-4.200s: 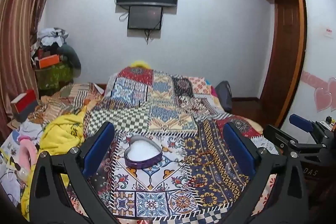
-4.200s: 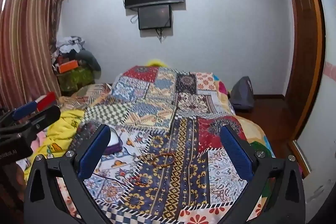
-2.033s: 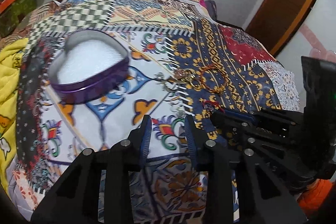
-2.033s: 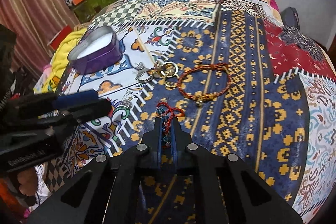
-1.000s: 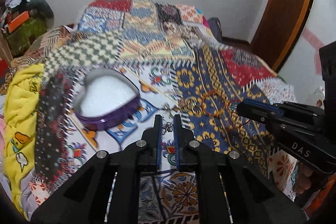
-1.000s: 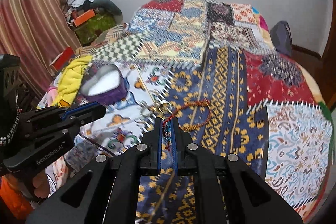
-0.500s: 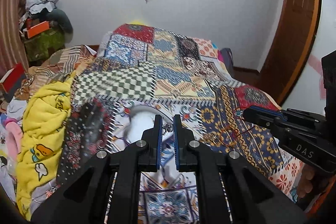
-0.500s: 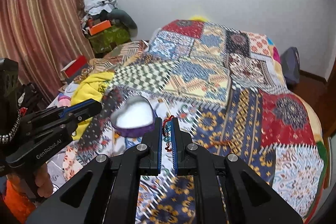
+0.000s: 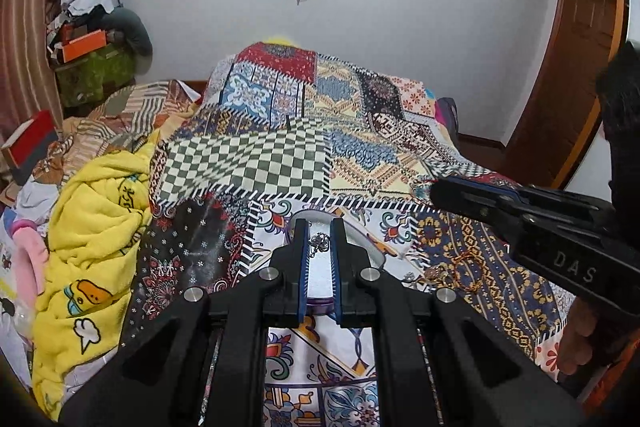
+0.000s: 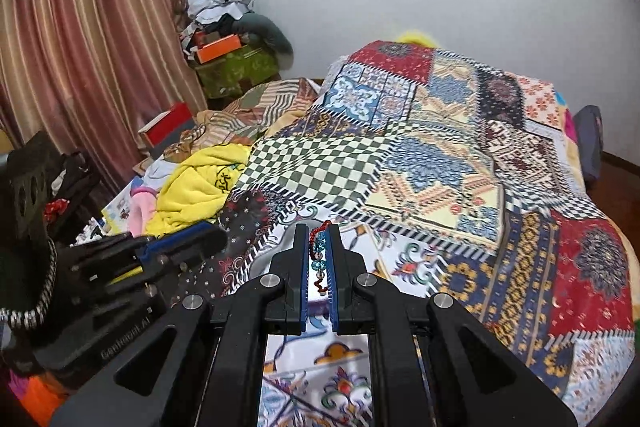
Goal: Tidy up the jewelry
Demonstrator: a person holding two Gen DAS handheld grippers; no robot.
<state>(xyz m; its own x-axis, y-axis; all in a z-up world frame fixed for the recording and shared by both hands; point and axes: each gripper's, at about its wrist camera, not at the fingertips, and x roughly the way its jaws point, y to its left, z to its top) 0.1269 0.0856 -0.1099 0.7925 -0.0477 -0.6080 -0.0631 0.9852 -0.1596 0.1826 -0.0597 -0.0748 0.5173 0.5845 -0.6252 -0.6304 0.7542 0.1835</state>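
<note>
Left gripper (image 9: 319,243): jaws nearly closed, a narrow gap left, and a small silver chain piece (image 9: 320,242) is pinched between the blue pads near the tips. It is held above the heart-shaped purple tin (image 9: 370,251), whose white inside is seen between and behind the fingers; contact with the tin cannot be told. Only part of the tin's rim is visible, the rest is hidden by the fingers.

Right gripper (image 10: 319,247): jaws also almost shut, clamped on a red cord bracelet with blue and clear beads (image 10: 318,255). The red loop sticks out past the fingertips and the cord tail hangs down inside the gap. This gripper is also held over the tin (image 10: 280,247), seen as a grey-white patch just left of and behind the fingers.

Both grippers are seen in each other's view: the right gripper (image 9: 444,193) enters from the right of the left view, pointing towards the tin; the left gripper (image 10: 208,235) enters from the left of the right view. A bare hand (image 9: 576,343) is glimpsed under the right gripper body.

More jewelry is left on the patchwork bedspread (image 9: 248,163): an orange-red cord bracelet and metal rings (image 9: 456,269), lying right of the tin, apart from it. A yellow blanket (image 9: 96,227) is bunched at the left side of the bed.
</note>
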